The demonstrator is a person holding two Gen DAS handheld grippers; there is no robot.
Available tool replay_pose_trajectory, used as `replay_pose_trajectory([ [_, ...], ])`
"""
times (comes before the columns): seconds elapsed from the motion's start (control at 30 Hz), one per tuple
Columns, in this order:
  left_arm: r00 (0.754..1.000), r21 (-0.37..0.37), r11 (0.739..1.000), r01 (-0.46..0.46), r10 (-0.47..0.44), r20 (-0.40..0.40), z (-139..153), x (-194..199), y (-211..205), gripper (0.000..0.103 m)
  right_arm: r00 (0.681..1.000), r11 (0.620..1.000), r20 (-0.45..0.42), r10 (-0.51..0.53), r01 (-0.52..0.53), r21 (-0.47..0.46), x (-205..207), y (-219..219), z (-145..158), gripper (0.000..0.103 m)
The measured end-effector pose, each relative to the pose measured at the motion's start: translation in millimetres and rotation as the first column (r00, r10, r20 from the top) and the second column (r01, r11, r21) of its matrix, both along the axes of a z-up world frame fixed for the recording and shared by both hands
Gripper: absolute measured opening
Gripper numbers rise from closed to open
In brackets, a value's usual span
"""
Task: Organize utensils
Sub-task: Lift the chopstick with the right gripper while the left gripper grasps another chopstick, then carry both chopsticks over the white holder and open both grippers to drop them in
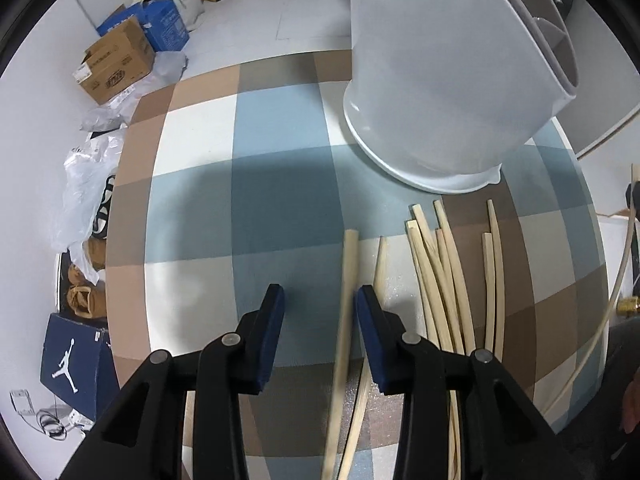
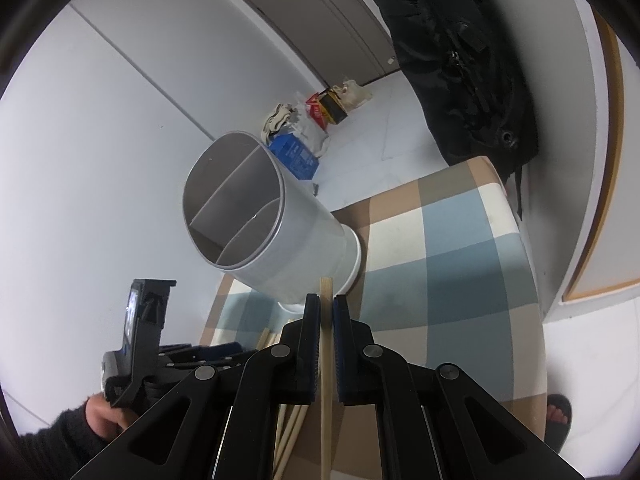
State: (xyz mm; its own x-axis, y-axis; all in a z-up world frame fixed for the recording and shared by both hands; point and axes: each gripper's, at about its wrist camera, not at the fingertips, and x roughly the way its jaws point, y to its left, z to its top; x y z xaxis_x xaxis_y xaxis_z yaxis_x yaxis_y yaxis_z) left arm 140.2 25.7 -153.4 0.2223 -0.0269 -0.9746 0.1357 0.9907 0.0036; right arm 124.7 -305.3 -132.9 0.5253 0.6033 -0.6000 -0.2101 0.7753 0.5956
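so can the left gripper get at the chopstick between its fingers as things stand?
Probably yes. The left gripper is open around one chopstick lying on the table, nearer its right-hand finger. Nothing blocks it; the other chopsticks lie off to the side.

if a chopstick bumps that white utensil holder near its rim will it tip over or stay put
The white utensil holder looks tall for its base and its compartments appear empty, so a bump near the rim would probably rock or tip it. It looks like light plastic, so it may also slide on the checked tablecloth. The flared foot should help somewhat.
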Motion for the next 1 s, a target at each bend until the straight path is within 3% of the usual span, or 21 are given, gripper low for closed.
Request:
replay_pose_trajectory([
  [0.07,1.0,0.001,1.0,0.01,-0.01,-0.005,0,2,-2,0.033,1.0,1.0,0.0,0.0,0.0,0.002,1,0,0,0.006],
  [0.2,1.0,0.029,1.0,0.011,-0.011,0.002,-2,11,-8,0.045,1.0,1.0,0.001,0.007,-0.007,0.008,2,1,0,0.006],
  [0.33,0.999,0.026,0.999,0.028,-0.029,0.023,-3,16,-13,0.045,1.0,1.0,0.003,0.008,-0.008,0.009,2,2,0,0.006],
  [0.37,0.998,0.027,0.999,0.044,-0.045,0.036,-3,17,-15,0.041,1.0,1.0,0.003,0.006,-0.006,0.008,3,1,0,0.006],
  [0.47,0.997,-0.029,0.997,0.068,-0.067,0.036,-2,17,-16,0.003,1.0,1.0,0.005,-0.001,0.001,0.006,3,0,0,0.006],
  [0.6,0.996,-0.037,0.998,0.049,-0.046,0.078,4,11,-14,0.003,0.999,1.0,0.032,-0.012,0.011,0.014,1,-2,5,0.006],
  [0.77,0.983,-0.1,0.995,-0.003,0.022,0.184,37,-6,0,0.003,0.996,0.999,0.087,-0.023,0.02,0.031,-4,-2,20,0.006],
  [1.0,0.936,-0.188,0.982,-0.021,0.085,0.341,97,-28,5,0.002,0.98,0.999,0.195,-0.022,0.014,0.038,-6,8,60,0.006],
])
